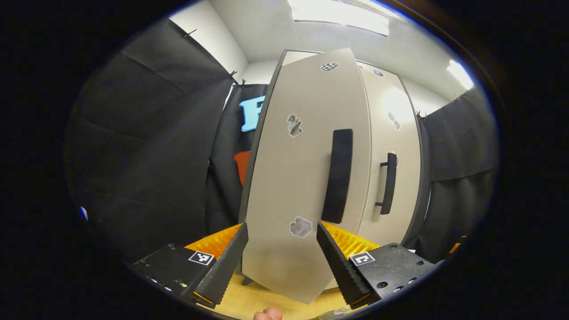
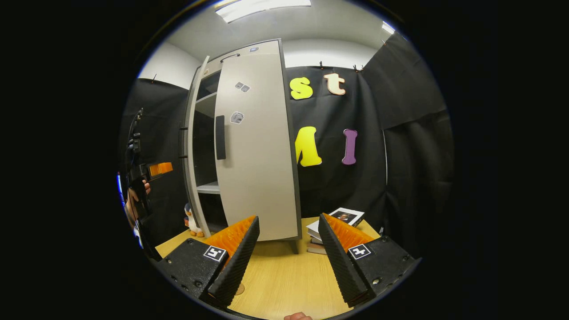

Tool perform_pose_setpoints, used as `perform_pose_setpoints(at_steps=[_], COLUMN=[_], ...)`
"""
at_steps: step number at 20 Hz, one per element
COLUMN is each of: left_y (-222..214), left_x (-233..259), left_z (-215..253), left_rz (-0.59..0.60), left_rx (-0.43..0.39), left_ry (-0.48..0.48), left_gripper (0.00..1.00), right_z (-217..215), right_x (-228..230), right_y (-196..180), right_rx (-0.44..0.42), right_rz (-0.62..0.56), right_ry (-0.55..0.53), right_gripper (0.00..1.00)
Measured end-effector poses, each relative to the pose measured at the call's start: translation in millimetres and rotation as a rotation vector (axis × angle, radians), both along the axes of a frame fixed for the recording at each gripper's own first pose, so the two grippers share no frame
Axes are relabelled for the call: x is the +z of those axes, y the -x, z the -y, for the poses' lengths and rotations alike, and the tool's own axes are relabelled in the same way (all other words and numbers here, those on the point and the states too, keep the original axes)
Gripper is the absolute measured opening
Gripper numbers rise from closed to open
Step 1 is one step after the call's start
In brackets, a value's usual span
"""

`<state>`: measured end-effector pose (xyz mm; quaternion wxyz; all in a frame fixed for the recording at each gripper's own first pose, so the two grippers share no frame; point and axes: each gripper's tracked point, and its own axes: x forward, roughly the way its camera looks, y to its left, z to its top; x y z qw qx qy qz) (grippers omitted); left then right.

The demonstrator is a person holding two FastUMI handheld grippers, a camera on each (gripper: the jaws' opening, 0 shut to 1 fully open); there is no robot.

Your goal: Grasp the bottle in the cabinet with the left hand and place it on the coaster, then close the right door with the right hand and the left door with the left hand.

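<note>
The grey cabinet (image 2: pixel 266 186) stands on the wooden table (image 2: pixel 284 275). Its right door (image 2: pixel 255 155), with a black handle (image 2: pixel 220 138), looks shut. The left door (image 1: pixel 293 178) stands ajar, and dark shelves (image 2: pixel 206 186) show through the gap. In the left gripper view this door and its black handle (image 1: pixel 338 175) are close ahead. My left gripper (image 1: pixel 281 229) is open, its fingers either side of the door's lower face. My right gripper (image 2: pixel 289 220) is open and empty, back from the cabinet. A small round disc (image 2: pixel 240 290) lies on the table by its left finger.
A stack of books (image 2: pixel 333 224) lies right of the cabinet. A penguin toy (image 2: pixel 192 220) stands at its left foot. A hand holds the left gripper (image 2: pixel 142 173) at the far left of the right gripper view. Bare table lies in front of the cabinet.
</note>
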<state>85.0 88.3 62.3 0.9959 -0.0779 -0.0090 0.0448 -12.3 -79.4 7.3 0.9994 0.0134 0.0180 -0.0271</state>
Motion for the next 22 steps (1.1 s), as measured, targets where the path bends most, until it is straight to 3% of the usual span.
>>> perform_pose_setpoints(at_steps=[2,5,6,7,10,11,13,17,21,22], left_y=[14.8,36.4,44.4,50.2,66.1,72.8,86.2,103.3,108.9,108.8], left_x=[-0.3,-10.2,-14.7,-19.5,-39.0,-44.3,-56.1,-77.3,-85.9,-86.4], left_z=[12.1,33.7,39.8,42.1,45.4,45.7,48.8,66.5,64.2,64.1], left_rz=[0.005,-0.012,-0.016,-0.017,-0.013,-0.016,-0.041,-0.075,-0.080,-0.084], left_rx=[-0.011,-0.020,-0.021,-0.013,0.019,0.032,0.052,0.033,0.028,0.026], left_ry=[0.003,0.039,0.046,0.046,-0.002,-0.028,-0.058,-0.021,-0.043,-0.047], left_gripper=[0.95,0.95,0.99,0.95,0.95,0.90,0.95,0.94,0.95,0.90], right_z=[-6.9,-19.3,-22.7,-24.6,-29.0,-30.9,-33.5,-39.6,-47.3,-48.4], right_x=[-3.6,-4.0,-5.1,-5.3,-7.2,-8.2,-10.8,-20.3,-27.6,-29.9], right_y=[-2.3,-2.0,-3.1,-3.8,-4.6,-5.1,-3.3,-1.1,0.9,0.6], right_rx=[0.014,0.041,0.051,0.054,0.066,0.071,0.076,0.084,0.105,0.108], right_rz=[-0.007,0.002,0.000,-0.001,-0.005,-0.010,-0.016,-0.036,-0.059,-0.065], right_ry=[0.012,0.008,0.009,0.013,0.010,0.008,0.014,0.021,0.018,0.022], right_gripper=[0.82,0.82,0.82,0.82,0.82,0.82,0.82,0.82,0.82,0.82])
